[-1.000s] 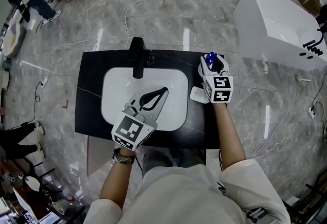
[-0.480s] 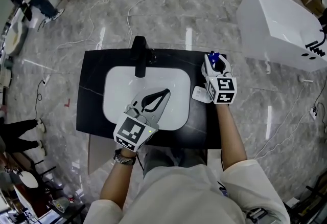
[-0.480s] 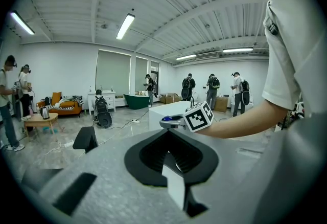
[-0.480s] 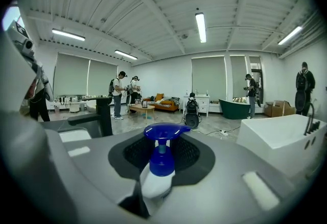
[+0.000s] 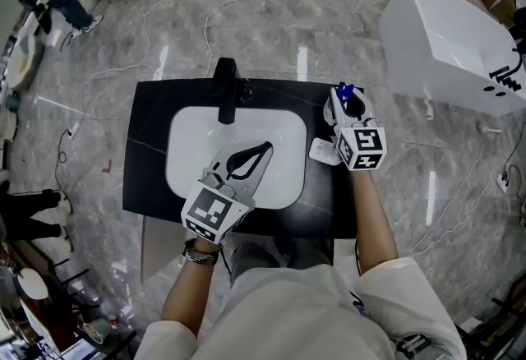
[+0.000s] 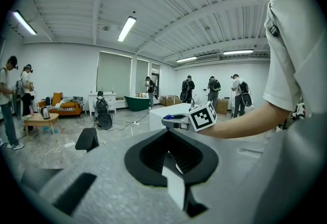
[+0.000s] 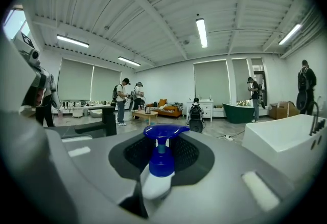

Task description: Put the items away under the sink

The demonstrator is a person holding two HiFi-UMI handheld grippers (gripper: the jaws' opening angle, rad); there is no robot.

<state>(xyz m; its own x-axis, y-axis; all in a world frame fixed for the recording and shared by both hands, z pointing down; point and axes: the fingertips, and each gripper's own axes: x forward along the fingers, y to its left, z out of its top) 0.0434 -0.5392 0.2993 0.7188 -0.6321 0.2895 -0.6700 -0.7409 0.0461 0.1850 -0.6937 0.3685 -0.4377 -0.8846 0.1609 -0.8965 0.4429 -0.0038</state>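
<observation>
A matt black stone-look vanity top stands on a glossy grey marbled floor. A smooth white rectangular basin with rounded corners is sunk into it, and a blocky black tap rises at the basin's far edge.

The thing being handled is a white plastic pump bottle with a shiny blue collar and a blue pump head. It is at the far right corner of the black top, right of the basin. It stands upright, with its long axis vertical and the pump uppermost. In the right gripper view the flat spout reaches off to the right.

The right gripper, a grey plastic body with black ribbed pads, has just been closing its jaws. They are now clamped on the bottle, with a pad on each side at the height of the blue collar. I cannot tell whether the bottle's base is on the top or just clear of it.

A small flat white piece lies on the black top, just beside the right gripper's marker cube on the basin side.

The left gripper hangs over the near part of the basin and points toward its far right corner. Its black jaws bow into a leaf shape and their tips meet, and I see nothing held between them.
</observation>
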